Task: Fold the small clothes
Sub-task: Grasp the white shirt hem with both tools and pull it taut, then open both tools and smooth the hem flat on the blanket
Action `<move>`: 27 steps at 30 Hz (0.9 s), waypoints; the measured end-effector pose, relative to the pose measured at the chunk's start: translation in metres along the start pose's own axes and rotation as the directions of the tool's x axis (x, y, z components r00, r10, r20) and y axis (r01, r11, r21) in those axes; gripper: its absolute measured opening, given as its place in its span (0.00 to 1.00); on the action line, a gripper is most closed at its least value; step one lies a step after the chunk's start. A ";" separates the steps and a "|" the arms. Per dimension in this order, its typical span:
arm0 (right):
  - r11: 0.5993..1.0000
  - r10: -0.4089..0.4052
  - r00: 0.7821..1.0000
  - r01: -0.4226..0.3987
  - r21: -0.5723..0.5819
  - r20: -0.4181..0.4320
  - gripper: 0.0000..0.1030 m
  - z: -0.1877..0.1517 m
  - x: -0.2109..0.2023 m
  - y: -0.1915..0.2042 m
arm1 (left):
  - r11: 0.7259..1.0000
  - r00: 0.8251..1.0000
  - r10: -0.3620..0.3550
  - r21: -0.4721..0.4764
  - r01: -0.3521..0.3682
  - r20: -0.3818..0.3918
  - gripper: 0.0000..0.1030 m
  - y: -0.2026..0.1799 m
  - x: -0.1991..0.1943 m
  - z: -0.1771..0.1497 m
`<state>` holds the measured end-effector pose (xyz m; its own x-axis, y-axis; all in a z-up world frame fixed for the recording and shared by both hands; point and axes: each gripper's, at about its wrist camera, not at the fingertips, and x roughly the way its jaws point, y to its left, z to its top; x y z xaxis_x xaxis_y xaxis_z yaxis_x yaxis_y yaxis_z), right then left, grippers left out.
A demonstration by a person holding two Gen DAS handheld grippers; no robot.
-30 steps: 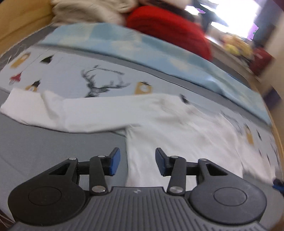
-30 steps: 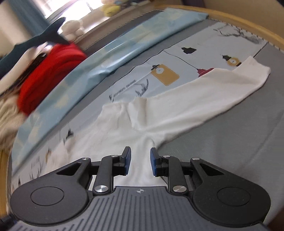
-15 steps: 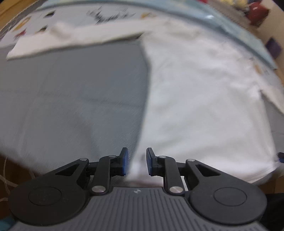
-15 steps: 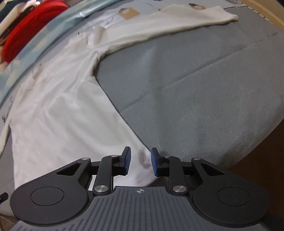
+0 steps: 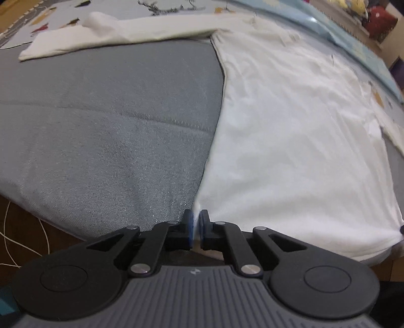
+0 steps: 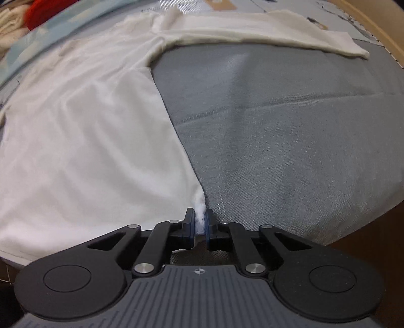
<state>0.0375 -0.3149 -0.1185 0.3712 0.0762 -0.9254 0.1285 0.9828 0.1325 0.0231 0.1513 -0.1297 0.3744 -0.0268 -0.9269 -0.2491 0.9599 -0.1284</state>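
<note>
A white long-sleeved shirt (image 5: 290, 126) lies flat on the grey bed cover (image 5: 113, 126), sleeves spread out to both sides. My left gripper (image 5: 196, 217) sits at the shirt's near left hem corner, its jaws closing with the blue pads pinching a bit of white cloth. In the right wrist view the same shirt (image 6: 88, 126) fills the left half. At its near right hem corner my right gripper (image 6: 200, 214) is closing too, a bunched tuft of cloth squeezed between its pads. Both grippers point steeply down near the bed's front edge.
The left sleeve (image 5: 113, 40) and right sleeve (image 6: 265, 32) stretch across the back. Behind them lies a pale blue printed sheet (image 5: 176, 6) and a red garment (image 6: 40, 10). A wooden bed frame (image 6: 378, 25) curves at the right. A white cable (image 5: 15, 239) lies on the floor.
Both grippers dropped from over the shirt's chest to its near hem corners. Their jaws went from apart to pinched on the cloth.
</note>
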 end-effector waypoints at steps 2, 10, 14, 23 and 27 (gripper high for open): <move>0.998 0.017 0.998 -0.021 0.062 0.067 0.06 0.004 -0.017 -0.011 | 1.000 0.999 -0.020 -0.014 0.021 0.041 0.04 -0.001 -0.012 -0.003; 0.993 -0.075 0.997 0.073 0.097 0.016 0.06 0.000 -0.008 -0.020 | 0.996 0.998 0.057 0.068 -0.058 0.007 0.06 -0.014 -0.013 -0.016; 0.990 -0.118 0.993 0.117 0.085 0.009 0.07 -0.001 -0.005 -0.013 | 0.990 0.992 0.086 0.101 -0.095 0.094 0.06 -0.019 -0.025 -0.013; 0.997 -0.047 0.963 0.030 0.066 0.265 0.22 0.014 -0.048 -0.012 | 0.980 0.998 0.048 0.194 -0.042 -0.027 0.12 -0.040 0.007 -0.020; 0.999 -0.047 0.997 0.047 -0.006 0.056 0.36 0.009 -0.011 -0.004 | 0.969 0.997 0.078 0.235 -0.078 0.009 0.15 -0.049 0.004 -0.022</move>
<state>0.0410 -0.3210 -0.1060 0.4154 0.0206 -0.9094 0.1404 0.9863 0.0865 0.0169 0.0980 -0.1349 0.3617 0.0511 -0.9309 -0.0604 0.9977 0.0313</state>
